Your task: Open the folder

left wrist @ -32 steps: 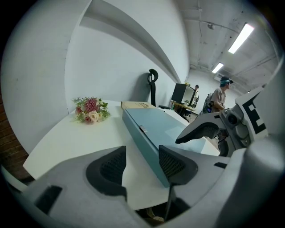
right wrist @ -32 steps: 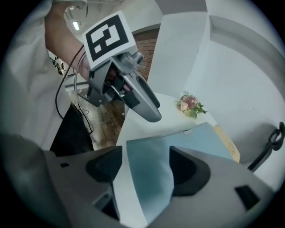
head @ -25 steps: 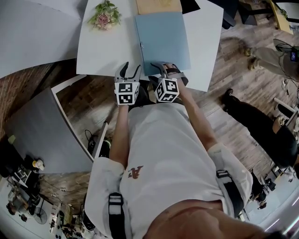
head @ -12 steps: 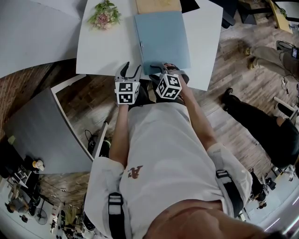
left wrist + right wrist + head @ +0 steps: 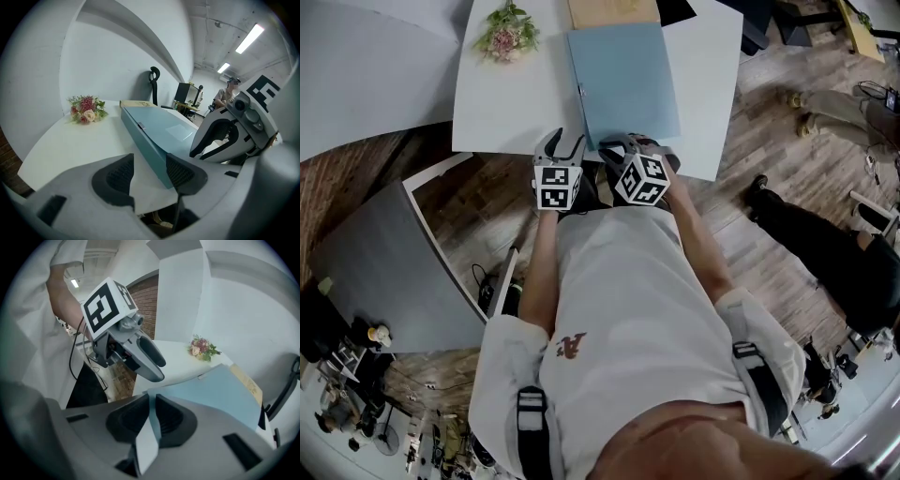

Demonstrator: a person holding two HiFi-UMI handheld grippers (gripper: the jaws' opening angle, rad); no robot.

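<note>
**Right tongs clamp the folder's near edge; left tongs stand slack beside it**

The pale blue folder lies flat on the white desk, one short end at the desk's near rim, directly in front of the person. The right tongs sit on that near end. Their jaws have just been closing and now pinch a thin blue edge of the cover between the pads. The left tongs hang just beside them, off the folder's near left corner. Their jaws have just narrowed a little but stand apart and grip nothing; only the desk rim and the folder's corner show through the gap.

Both forearms reach forward and down from the white-shirted torso, close together. The marker cubes sit side by side, and both tongs tilt down toward the desk.

Only the head view gives the layout: a bunch of flowers at the desk's far left, well apart from the folder, and a tan board at the folder's far end. That view hides the pinch under the right tongs' body. The right gripper view shows it plainly, with the blue sheet running up between nearly meeting pads. The left gripper view adds the folder's left side wall, a pale rectangle on the cover and a black chair behind the desk.
</note>
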